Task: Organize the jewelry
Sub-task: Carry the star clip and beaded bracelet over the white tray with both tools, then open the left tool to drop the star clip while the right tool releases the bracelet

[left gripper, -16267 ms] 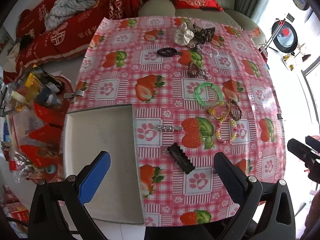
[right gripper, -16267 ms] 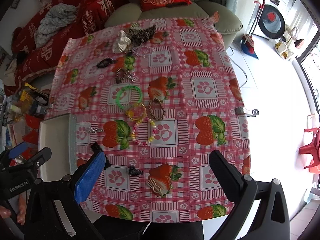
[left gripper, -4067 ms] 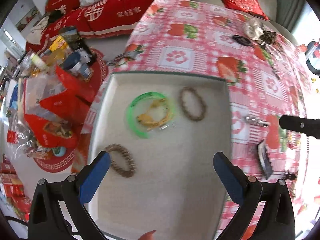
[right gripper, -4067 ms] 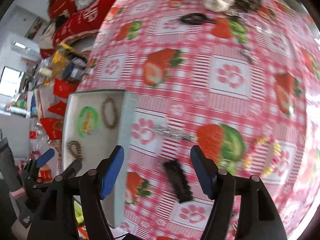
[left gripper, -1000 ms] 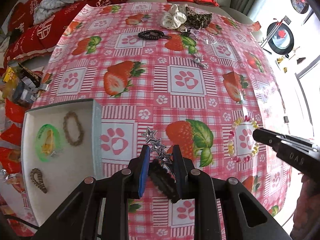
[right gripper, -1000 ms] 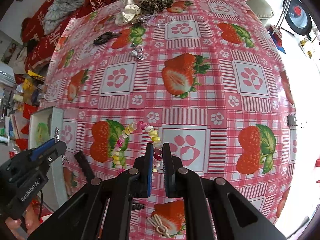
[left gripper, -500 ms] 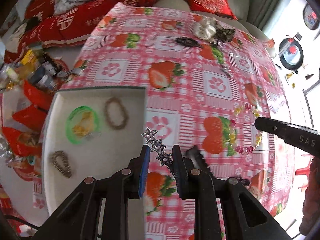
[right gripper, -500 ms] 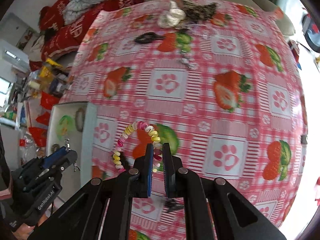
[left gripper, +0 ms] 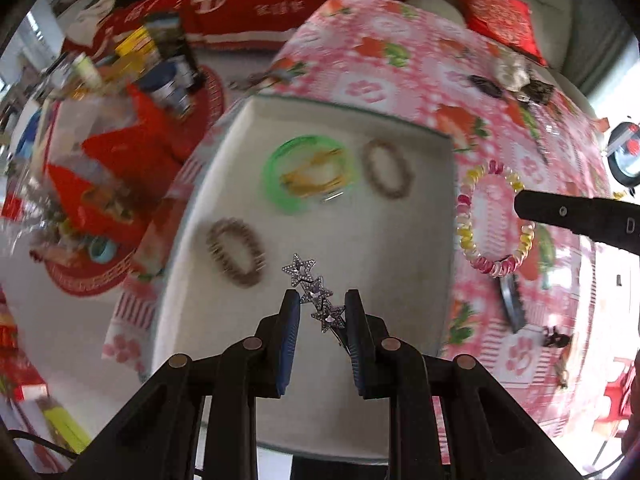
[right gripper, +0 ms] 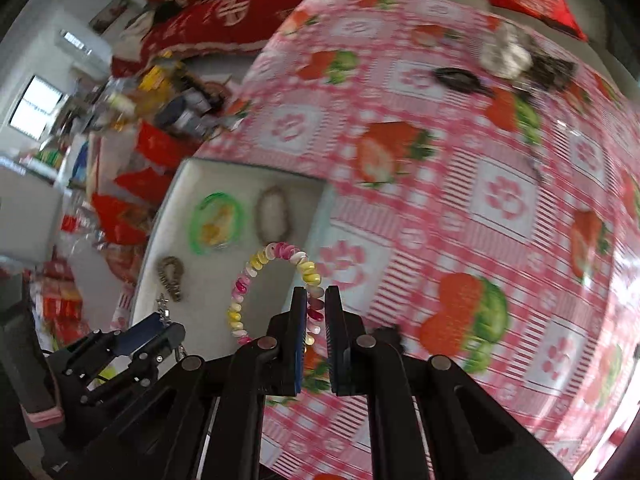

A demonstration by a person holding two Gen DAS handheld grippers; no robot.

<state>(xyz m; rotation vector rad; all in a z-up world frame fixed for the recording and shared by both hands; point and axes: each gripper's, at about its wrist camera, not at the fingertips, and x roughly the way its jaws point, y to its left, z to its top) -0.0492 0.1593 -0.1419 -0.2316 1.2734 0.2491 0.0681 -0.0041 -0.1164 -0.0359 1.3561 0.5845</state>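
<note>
Above the white tray (left gripper: 192, 320), newly reached from the tablecloth (right gripper: 500, 200), the left gripper (left gripper: 322, 312) clamps the star hairpin (left gripper: 316, 294) and the right gripper (right gripper: 316, 312) pinches the beaded bracelet (right gripper: 256, 276), both ready for release.

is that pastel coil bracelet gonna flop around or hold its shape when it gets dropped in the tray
Pinched at one point by the right claw, the coil bracelet keeps an open loop, so probably springy rather than limp. It looks light and plastic, so it might bounce or shift on landing in the tray.
</note>
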